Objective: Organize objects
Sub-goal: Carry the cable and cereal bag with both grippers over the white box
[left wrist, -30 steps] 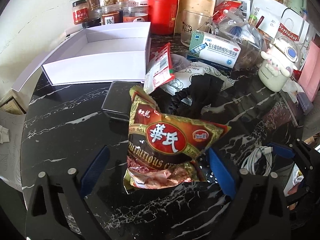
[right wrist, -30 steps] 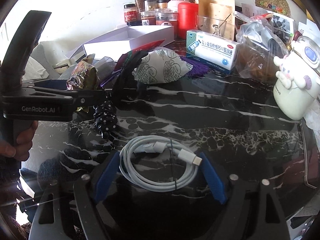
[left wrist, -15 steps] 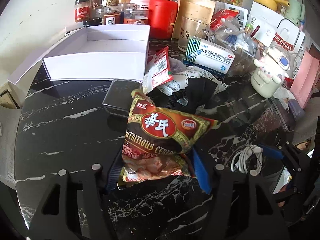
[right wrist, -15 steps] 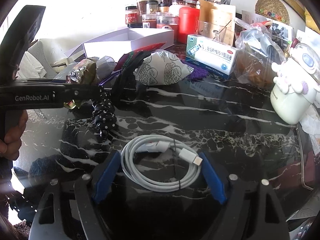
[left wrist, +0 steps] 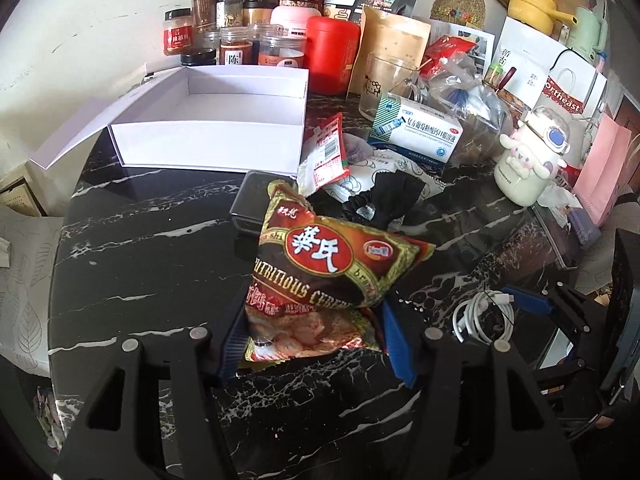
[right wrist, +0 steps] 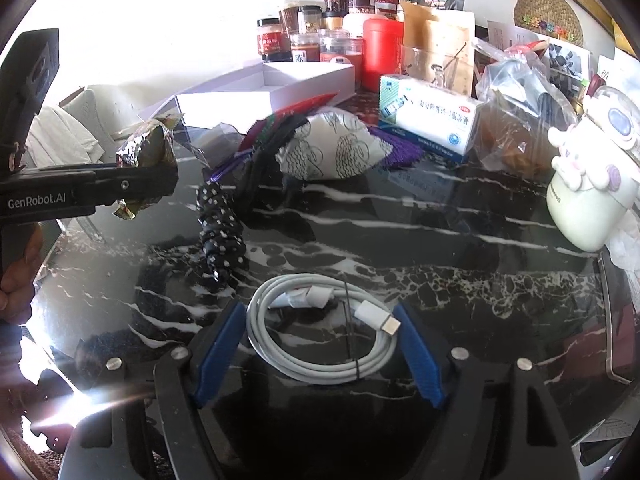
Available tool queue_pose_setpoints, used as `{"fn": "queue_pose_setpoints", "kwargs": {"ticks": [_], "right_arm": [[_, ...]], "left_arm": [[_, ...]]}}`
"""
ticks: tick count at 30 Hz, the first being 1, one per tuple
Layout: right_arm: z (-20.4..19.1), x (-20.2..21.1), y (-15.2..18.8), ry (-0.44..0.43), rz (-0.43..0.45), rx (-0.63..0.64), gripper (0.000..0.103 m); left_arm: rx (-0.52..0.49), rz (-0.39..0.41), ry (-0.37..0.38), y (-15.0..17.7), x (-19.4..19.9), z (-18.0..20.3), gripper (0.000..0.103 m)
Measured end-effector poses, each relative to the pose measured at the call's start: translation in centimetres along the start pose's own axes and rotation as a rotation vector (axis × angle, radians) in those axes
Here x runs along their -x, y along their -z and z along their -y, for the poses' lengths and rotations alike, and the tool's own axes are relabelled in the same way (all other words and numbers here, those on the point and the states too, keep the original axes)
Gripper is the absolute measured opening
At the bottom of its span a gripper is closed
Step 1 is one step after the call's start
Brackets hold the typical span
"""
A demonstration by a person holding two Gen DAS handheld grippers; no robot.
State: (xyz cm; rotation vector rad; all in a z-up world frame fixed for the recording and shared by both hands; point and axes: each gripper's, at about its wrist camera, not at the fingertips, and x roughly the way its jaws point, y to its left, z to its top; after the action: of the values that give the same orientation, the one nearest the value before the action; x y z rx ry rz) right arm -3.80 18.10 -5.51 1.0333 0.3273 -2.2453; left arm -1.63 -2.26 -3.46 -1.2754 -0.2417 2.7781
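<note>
L gripper (left wrist: 310, 340): jaws closing, blue pads pressed on both sides of cereal bag, lower end pinched, bag lifted off table.
Cereal bag (left wrist: 332, 276): red/brown foil pkt, tilted, top corner toward the box; from R cam only its crinkled foil end (right wrist: 146, 152) shows past the L gripper's black finger.
R gripper (right wrist: 320, 354): jaws closing, cable between the blue pads; pads w/ small gap each side, not pressing on it.
Cable (right wrist: 320, 332): white coil, tied w/ thin black tie, flat on table, plug end toward R pad.
Table (left wrist: 152, 264): black marble, white veins.
Hair tie (right wrist: 220, 236): black w/ white dots, just beyond cable, left of it.
Black case (left wrist: 256, 204): flat, behind cereal bag, in front of box.
Red sachet (left wrist: 326, 152): leaning beside box's right corner.
Patterned pouch (right wrist: 332, 148): white w/ line drawings, mid table.
White box (left wrist: 208, 120): open, nothing inside, lid flap out to its left, far left of table.
Medicine carton (left wrist: 416, 130): white/green, right of box.
Character mug (left wrist: 528, 164): cream, far right.
Red canister (left wrist: 332, 56): behind box, w/ jars along wall.
</note>
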Motion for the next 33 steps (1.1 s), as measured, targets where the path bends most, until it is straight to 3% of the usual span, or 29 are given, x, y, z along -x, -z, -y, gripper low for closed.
{"fn": "queue_pose_setpoints", "kwargs": {"ticks": [17, 33], "right_arm": [[-0.8, 2.9, -4.3, -0.062, 0.094, 0.070, 0.076], [-1.2, 2.9, -9.8, -0.093, 0.138, 0.121, 0.076]], "left_arm": [[0.011, 0.025, -0.032, -2.6, 3.3, 0.3, 0.057], [0.003, 0.026, -0.059, -7.5, 2.3, -0.9, 0.057]]}}
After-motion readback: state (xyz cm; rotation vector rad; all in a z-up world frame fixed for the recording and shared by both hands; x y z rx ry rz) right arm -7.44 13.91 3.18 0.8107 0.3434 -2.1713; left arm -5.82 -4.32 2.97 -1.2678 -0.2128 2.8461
